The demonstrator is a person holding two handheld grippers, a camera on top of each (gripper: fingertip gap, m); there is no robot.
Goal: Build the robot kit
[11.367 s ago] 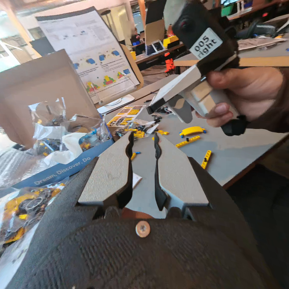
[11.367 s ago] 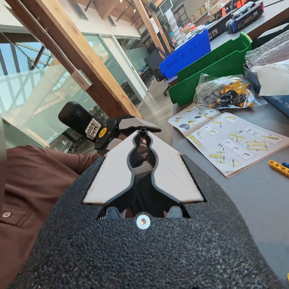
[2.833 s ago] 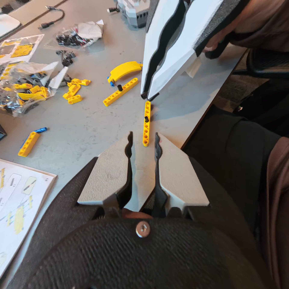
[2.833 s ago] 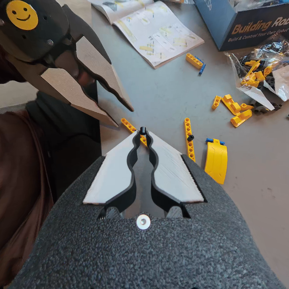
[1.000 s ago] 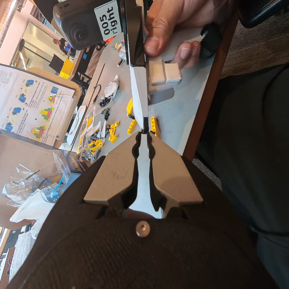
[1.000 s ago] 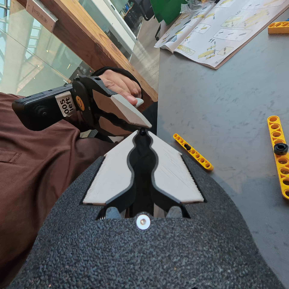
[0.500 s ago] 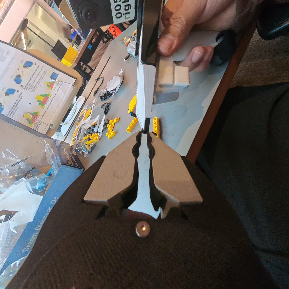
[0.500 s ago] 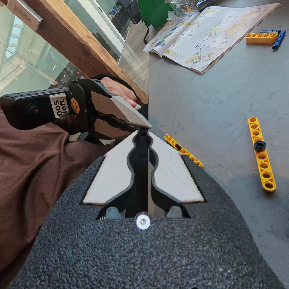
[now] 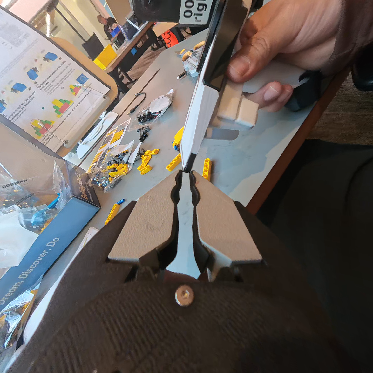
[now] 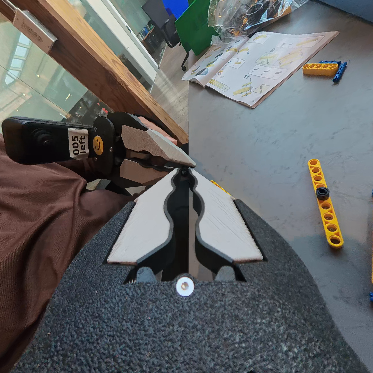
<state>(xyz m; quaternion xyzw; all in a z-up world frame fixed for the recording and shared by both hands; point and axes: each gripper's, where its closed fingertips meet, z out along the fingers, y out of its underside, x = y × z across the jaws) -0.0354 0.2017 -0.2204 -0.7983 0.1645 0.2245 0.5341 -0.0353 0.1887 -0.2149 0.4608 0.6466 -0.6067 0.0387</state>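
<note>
My right gripper (image 10: 184, 171) is shut on a small black pin (image 10: 184, 173) at its fingertips. It also shows in the left wrist view (image 9: 186, 166), coming down from above with a hand around its handle. My left gripper (image 9: 186, 173) meets it tip to tip just off the table's front edge. Its jaws are closed to a narrow gap around the pin's free end. It also shows in the right wrist view (image 10: 184, 166), coming in from the left. A long yellow beam (image 9: 206, 168) lies on the grey table (image 9: 242, 161) just beyond the tips.
Another yellow beam with a black pin in it (image 10: 325, 203) lies to the right. An open instruction booklet (image 10: 258, 66) and a short yellow beam (image 10: 321, 69) lie farther off. A blue box (image 9: 50, 238) and a bag of parts (image 9: 113, 169) stand left. The person's brown-clothed lap is below. Left tips and right tips are each some 20 centimetres from the short yellow beam (image 10: 321, 69).
Since 2.8 s ago both grippers have left the table top and met tip to tip at its edge, and my left jaws have narrowed. In the last second they hold that pose.
</note>
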